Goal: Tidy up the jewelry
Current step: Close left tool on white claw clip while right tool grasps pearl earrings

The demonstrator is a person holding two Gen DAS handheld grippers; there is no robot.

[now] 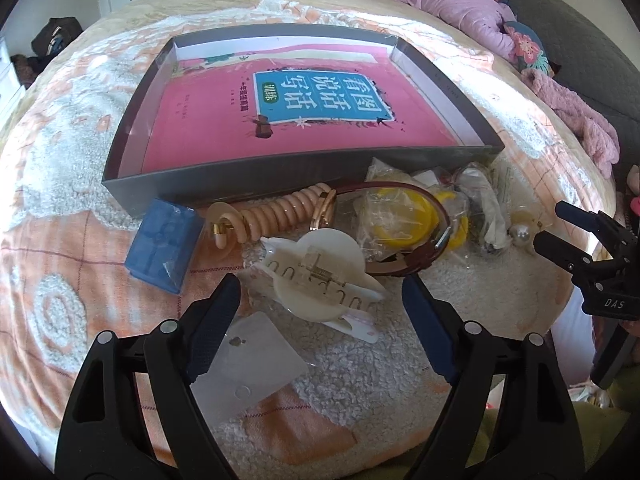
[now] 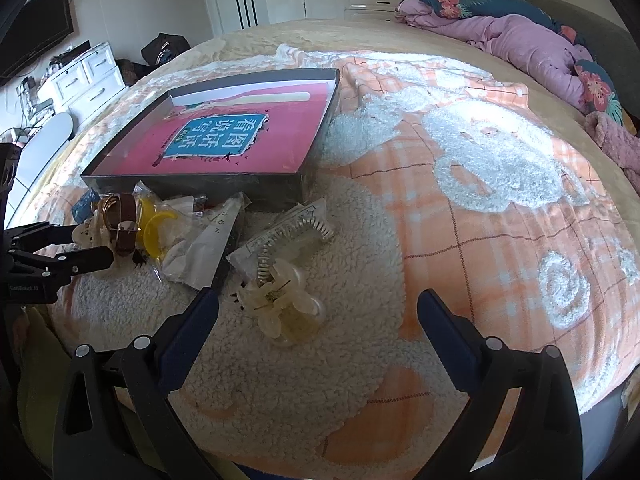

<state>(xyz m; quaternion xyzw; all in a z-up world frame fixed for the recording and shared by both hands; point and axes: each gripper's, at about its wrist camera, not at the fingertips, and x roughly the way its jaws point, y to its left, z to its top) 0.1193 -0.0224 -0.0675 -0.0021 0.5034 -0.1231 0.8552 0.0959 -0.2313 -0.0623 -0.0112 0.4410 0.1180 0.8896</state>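
Nothing sorted yet: the jewelry pile (image 1: 400,220) lies beside the box (image 1: 280,176) (holding a book only); both grippers, left gripper (image 1: 320,300) and right gripper (image 2: 316,312), spread, empty.

"看图说话写话" on pink book (image 1: 304,120), "DAS" on right tool (image 1: 560,236)

Left claw (image 1: 320,300): black plastic arms, navy ribbed pads, silver round screws. Right claw (image 2: 318,314): same build; white "DAS" lettering on body in left view.

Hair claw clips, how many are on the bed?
2: a cream hair claw clip between the left gripper's fingers, a clear one before the right gripper. More may hide under the bags.
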